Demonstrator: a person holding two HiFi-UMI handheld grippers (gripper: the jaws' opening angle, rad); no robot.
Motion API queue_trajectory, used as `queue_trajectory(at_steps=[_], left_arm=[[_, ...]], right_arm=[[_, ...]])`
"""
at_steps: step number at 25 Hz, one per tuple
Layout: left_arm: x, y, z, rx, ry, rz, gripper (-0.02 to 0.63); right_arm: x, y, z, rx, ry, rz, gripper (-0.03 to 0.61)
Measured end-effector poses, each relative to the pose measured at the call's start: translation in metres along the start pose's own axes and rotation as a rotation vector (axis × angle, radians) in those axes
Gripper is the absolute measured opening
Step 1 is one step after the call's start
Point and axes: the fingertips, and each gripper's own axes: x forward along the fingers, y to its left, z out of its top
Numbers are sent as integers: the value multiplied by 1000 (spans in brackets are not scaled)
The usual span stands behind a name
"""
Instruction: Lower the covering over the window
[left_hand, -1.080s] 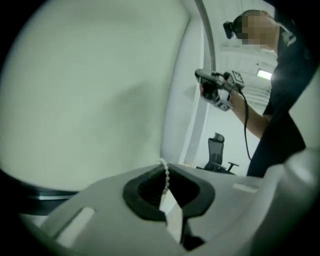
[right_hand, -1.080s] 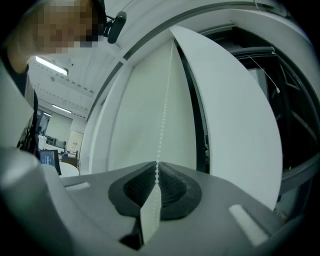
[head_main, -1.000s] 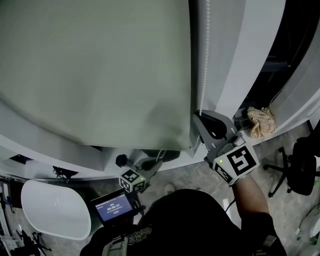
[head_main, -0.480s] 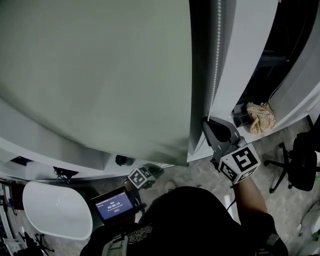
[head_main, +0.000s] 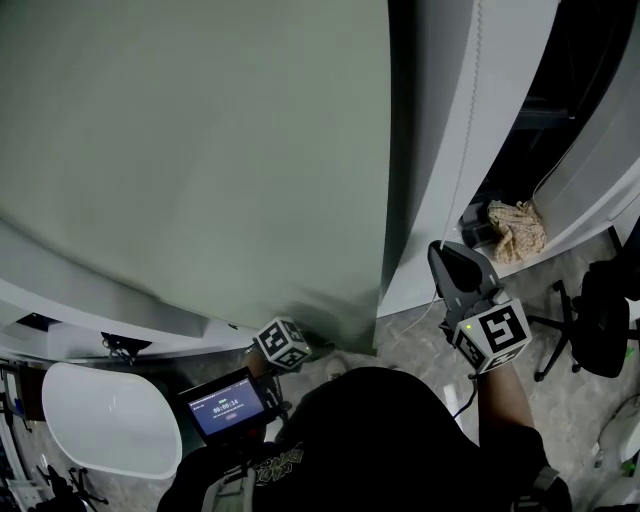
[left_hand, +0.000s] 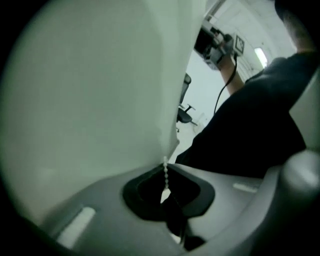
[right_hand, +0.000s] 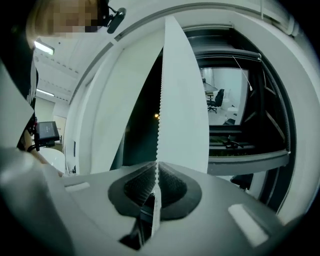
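Fingers (right_hand: 134, 186) of the right gripper (right_hand: 156, 172) are closed on the bead chain (right_hand: 159, 115), which runs taut up along the white frame (head_main: 430, 150) beside the window. Left gripper (left_hand: 165, 173) fingers are pinched on a short bead pull (left_hand: 165, 162) at the bottom corner of the blind (left_hand: 90, 100). It hangs low over the window, its lower edge just by that gripper.

Head view: from the person's head, steeply down the face of the roller blind (head_main: 190, 150) to the floor (head_main: 400, 350).
Left gripper view: rides the left gripper (left_hand: 165, 192), very near the bead pull (left_hand: 164, 172) at the blind's lower corner.
Right gripper view: rides the right gripper (right_hand: 155, 187), looking along the bead chain (right_hand: 159, 100) into the window frame (right_hand: 100, 100).
Shared: the head view and both gripper views take in the blind; the left gripper view also catches the right gripper.
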Motion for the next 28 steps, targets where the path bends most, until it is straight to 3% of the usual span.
queue_trajectory(at_steps=[3, 4, 5, 7, 8, 10, 12, 15, 17, 19, 20, 21, 22, 23, 25, 28], left_arm=[[-9, -23, 44, -79, -219, -190, 0], [-10, -29, 50, -109, -233, -240, 2], [-7, -31, 46, -116, -181, -248, 2], [4, -23, 20, -40, 26, -154, 0], [7, -18, 11, 5, 88, -97, 0], [9, -5, 7, 54, 76, -1, 0], [3, 5, 15, 61, -57, 65, 0], [-22, 10, 42, -9, -400, 74, 0], [-57, -1, 69, -119, -709, -25, 19], [-102, -17, 91, -223, -1032, -206, 72], [-120, -25, 95, -254, -1156, -310, 93], [-133, -30, 94, -272, -1237, -388, 47], [-139, -31, 90, -281, -1275, -414, -6], [-138, -27, 84, -282, -1276, -388, -6], [-129, -28, 77, -253, -1209, -313, -6], [-130, -48, 93, -181, -1134, -284, -6]], right_arm=[[5, 8, -27, -21, 66, 12, 15], [7, 8, -40, -28, 93, 15, 15], [8, 7, -54, -28, 121, 16, 16], [5, 2, -72, 18, 151, 13, 17], [2, 0, -74, 48, 151, 8, 17], [-2, -3, -71, 58, 146, -2, 15], [-5, -5, -70, 43, 141, -10, 17], [-10, -17, -69, 111, 114, -28, 17], [-15, -24, -69, 178, 93, -33, 17], [-17, -26, -67, 232, 74, -26, 17], [-18, -26, -67, 252, 68, -20, 17], [-17, -26, -67, 265, 64, -16, 17], [-16, -26, -67, 270, 62, -12, 17], [-15, -25, -67, 270, 62, -7, 17], [-12, -21, -68, 265, 65, 10, 17], [-7, -6, -68, 242, 67, 49, 17]])
